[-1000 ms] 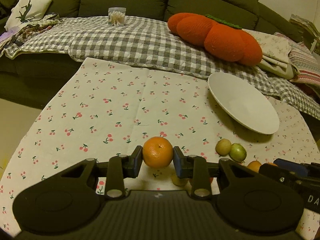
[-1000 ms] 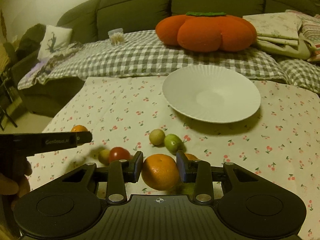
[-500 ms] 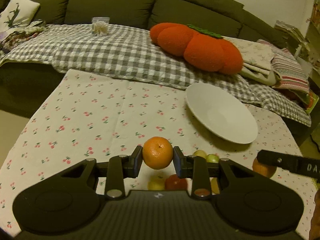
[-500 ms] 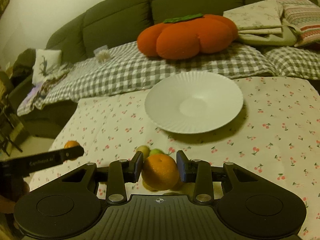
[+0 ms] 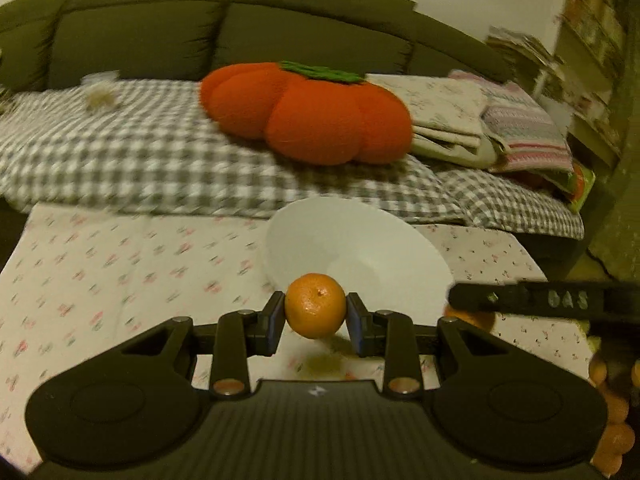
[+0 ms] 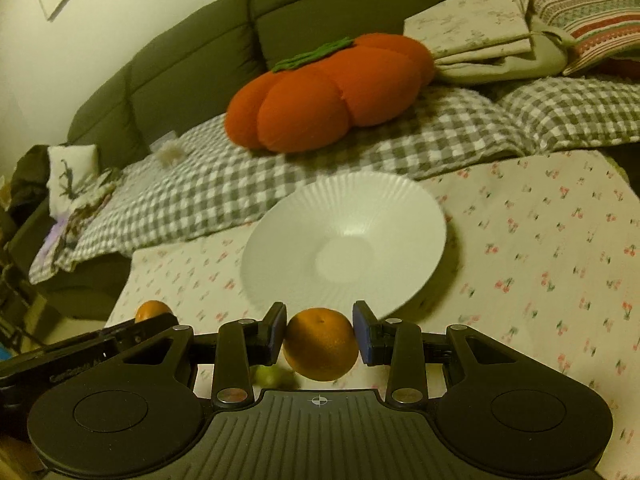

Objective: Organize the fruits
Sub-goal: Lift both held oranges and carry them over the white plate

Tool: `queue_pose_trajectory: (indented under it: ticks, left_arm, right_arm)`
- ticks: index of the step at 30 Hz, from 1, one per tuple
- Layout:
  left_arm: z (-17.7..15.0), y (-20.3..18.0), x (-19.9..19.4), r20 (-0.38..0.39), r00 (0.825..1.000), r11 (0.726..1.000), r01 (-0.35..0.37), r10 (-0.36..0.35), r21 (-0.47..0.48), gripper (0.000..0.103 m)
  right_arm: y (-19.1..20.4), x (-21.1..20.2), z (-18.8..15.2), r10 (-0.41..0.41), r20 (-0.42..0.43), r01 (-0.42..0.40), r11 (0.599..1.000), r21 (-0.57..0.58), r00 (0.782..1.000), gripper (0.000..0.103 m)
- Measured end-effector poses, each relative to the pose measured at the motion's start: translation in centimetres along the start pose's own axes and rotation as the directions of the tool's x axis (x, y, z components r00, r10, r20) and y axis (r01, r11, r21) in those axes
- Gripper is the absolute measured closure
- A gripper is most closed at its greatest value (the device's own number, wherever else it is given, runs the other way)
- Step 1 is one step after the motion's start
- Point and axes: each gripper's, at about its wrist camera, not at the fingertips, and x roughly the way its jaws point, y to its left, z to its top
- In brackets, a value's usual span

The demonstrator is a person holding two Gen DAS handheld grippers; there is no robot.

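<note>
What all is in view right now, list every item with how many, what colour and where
Oranges: two, orange, one in the left gripper, one in the right gripper.
Small fruit: one seen, green, on the tablecloth below the right gripper; blurred.
Plate: one, white, ribbed, empty, far side of the table.
Tablecloth: one, cream with red cherries, covering the table.
Pumpkin cushion: one, orange with green top, on the sofa.
Checked blanket: one, grey and white, over the sofa seat.
Sofa: one, dark green, behind the table.
Folded linens: a pile, pale and striped, right end of the sofa.
Grippers: two, black, each shut on an orange.
</note>
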Motion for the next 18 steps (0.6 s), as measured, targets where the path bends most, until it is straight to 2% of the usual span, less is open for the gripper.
queue_pose_trajectory:
  ticks: [9, 18]
  left_arm:
    - [0.2, -2.8, 5.7, -0.034, 0.999, 0.993, 0.019, -0.015, 0.120, 0.072]
    - [-0.3, -3.5, 8.3, -0.061, 0.998, 0.982, -0.002, 0.014, 0.190, 0.072]
  right_arm:
    - [-2.1, 4.0, 2.7, -0.032, -0.005, 0.032, 0.999, 0.015, 0.999, 0.068]
    - [-1.4, 8.1, 2.9, -0.045, -0.041, 0.043, 0.997, -0.057, 0.998, 0.068]
